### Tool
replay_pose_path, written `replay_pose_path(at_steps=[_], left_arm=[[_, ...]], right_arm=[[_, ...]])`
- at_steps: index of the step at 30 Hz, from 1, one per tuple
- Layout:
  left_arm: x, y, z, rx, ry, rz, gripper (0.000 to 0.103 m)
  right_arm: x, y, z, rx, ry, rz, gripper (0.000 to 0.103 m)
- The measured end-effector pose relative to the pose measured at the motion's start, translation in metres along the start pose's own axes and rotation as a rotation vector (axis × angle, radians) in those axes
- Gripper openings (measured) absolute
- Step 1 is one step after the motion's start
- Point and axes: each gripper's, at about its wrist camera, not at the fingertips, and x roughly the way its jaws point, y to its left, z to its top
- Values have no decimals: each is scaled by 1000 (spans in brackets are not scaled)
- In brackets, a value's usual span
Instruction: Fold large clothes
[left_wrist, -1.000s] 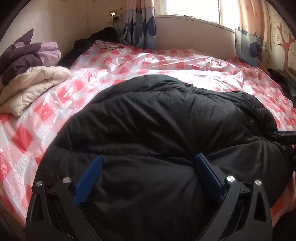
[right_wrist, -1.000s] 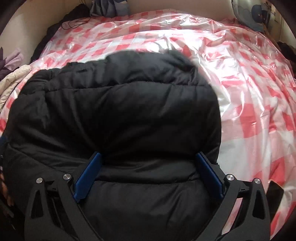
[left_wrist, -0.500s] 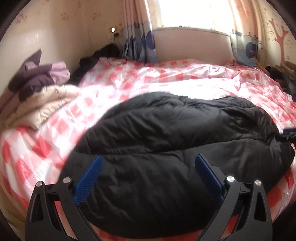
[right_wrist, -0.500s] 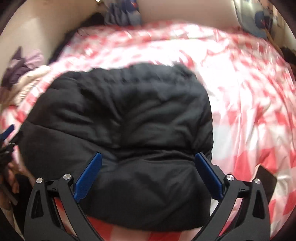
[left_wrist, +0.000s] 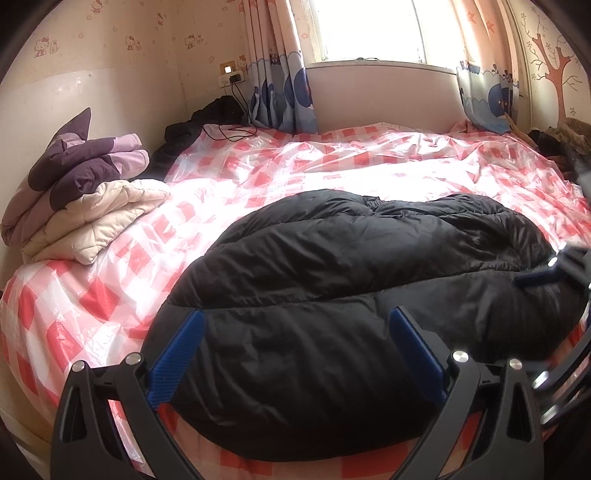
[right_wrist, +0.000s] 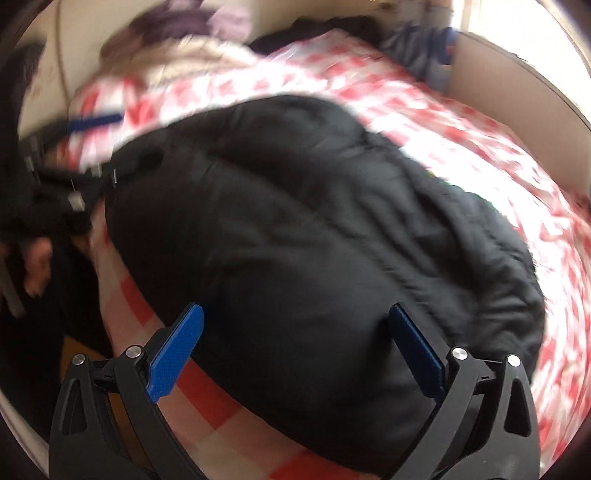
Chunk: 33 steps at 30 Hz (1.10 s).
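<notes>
A black puffer jacket (left_wrist: 369, 280) lies folded in a thick bundle near the front edge of the bed; it also shows in the blurred right wrist view (right_wrist: 314, 229). My left gripper (left_wrist: 295, 350) is open and empty, hovering just in front of the bundle's near side. My right gripper (right_wrist: 295, 350) is open and empty over the bundle's near right part. In the left wrist view the right gripper (left_wrist: 554, 273) shows at the jacket's right end. In the right wrist view the left gripper (right_wrist: 74, 155) shows at the jacket's left end.
The bed carries a red and white checked plastic sheet (left_wrist: 332, 173). A stack of folded beige and purple jackets (left_wrist: 81, 206) lies at the left edge by the wall. Dark clothes (left_wrist: 199, 125) lie in the far left corner, more dark clothes (left_wrist: 561, 144) at the far right.
Both grippers have pulled back and up from the jacket, so more of the bed shows. The right wrist view has swung to the left and is blurred.
</notes>
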Motion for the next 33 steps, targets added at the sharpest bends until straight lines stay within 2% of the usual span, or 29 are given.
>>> replay_pose_path(at_steps=[8,12,16,18,20,21,22,24,25,27,30,33], left_arm=[[1,13,-3,-42,6,-32,96],[0,15,-5,-54,16,-41,96],[-1,12,-8,-34,20,-36,96],[1,15,-9,-58,49,-78,96],[9,29,-12,-159,127,-193,96],[15,41,-16,-248,173,-264,96],[22,60,-23,-383,226,-352,96],[31,90,-40,-593,281,-468,96],[32,102,-48,-667,299,-495,96],[30,116,-59,-730,310,-511,96],[31,120,-73,-770,345,-546,96],[43,112,-83,-845,402,-627,96]], right_arm=[[23,28,-2,-169,12,-117,97],[23,42,-4,-244,11,-86,97],[34,54,-8,-324,23,-144,97],[42,45,-2,-254,25,-142,97],[43,27,7,-104,2,-95,97],[43,14,13,-13,-11,-70,97],[44,0,19,81,-21,-23,97],[45,-21,22,204,-32,46,97],[47,-27,24,239,-33,70,97],[51,-37,25,290,-32,105,97],[56,-51,26,355,-42,156,97],[51,-47,14,388,-42,174,97]])
